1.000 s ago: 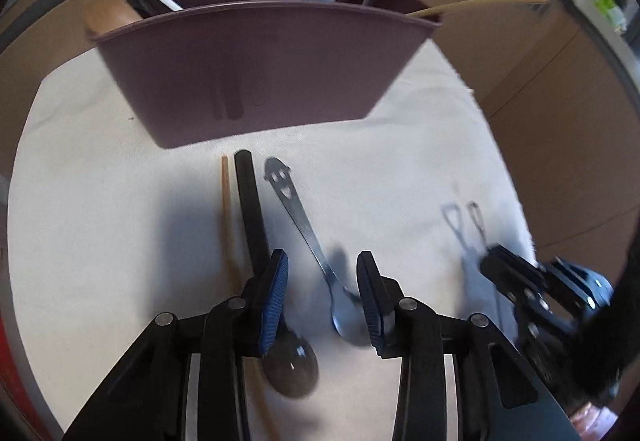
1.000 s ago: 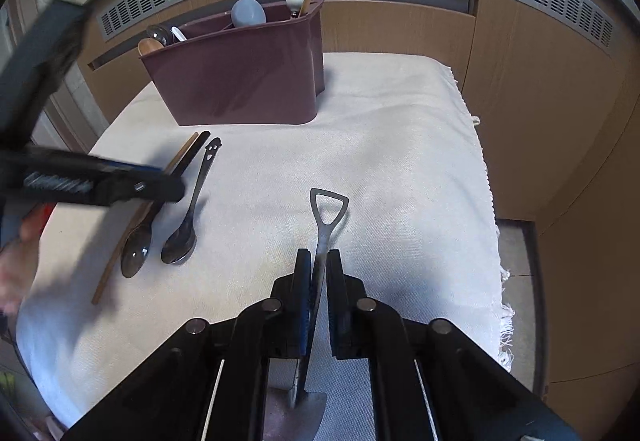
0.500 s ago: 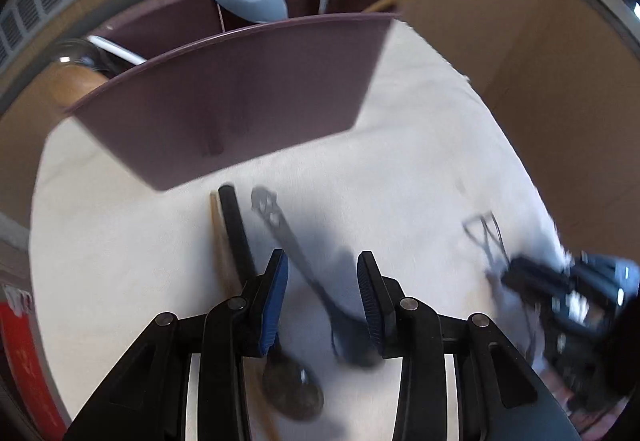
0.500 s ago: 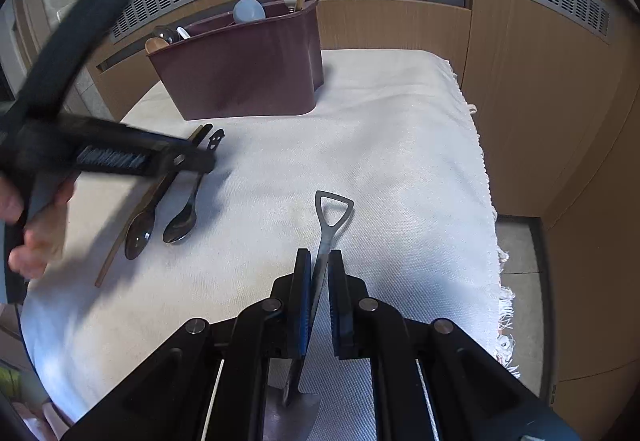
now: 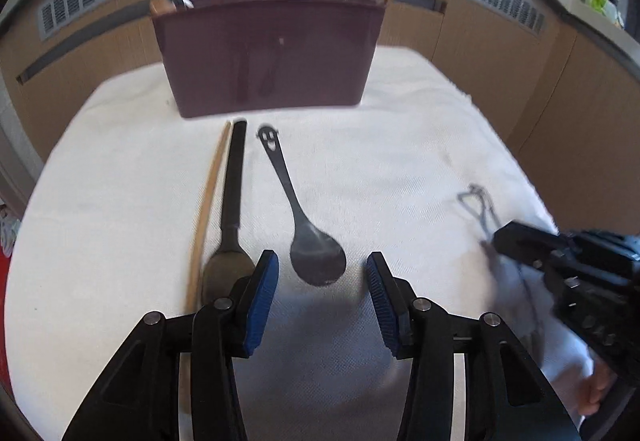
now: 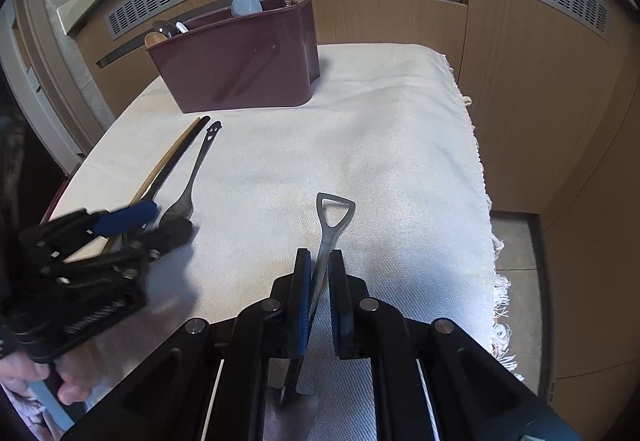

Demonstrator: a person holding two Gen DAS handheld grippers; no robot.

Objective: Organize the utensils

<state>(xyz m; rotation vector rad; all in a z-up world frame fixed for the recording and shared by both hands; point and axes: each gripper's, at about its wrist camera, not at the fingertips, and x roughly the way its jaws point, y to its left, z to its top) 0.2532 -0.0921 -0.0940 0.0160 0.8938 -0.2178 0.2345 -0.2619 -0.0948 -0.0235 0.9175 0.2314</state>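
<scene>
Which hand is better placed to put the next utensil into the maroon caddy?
Right. The right gripper is already shut on the shovel-handled spoon, ready to carry to the caddy. The left gripper is empty, its jaws opening above the smiley spoon.

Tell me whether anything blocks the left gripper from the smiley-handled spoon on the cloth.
Nothing visible does. The left gripper, jaws opening, has the smiley-handled spoon just ahead on bare cloth. The black-handled spoon lies beside it, clear of the path.

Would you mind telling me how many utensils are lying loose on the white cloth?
3: a wooden chopstick, a black-handled spoon beside it, and a dark smiley-handled spoon. A fourth, the shovel-shaped metal spoon, is clamped in the right gripper.
</scene>
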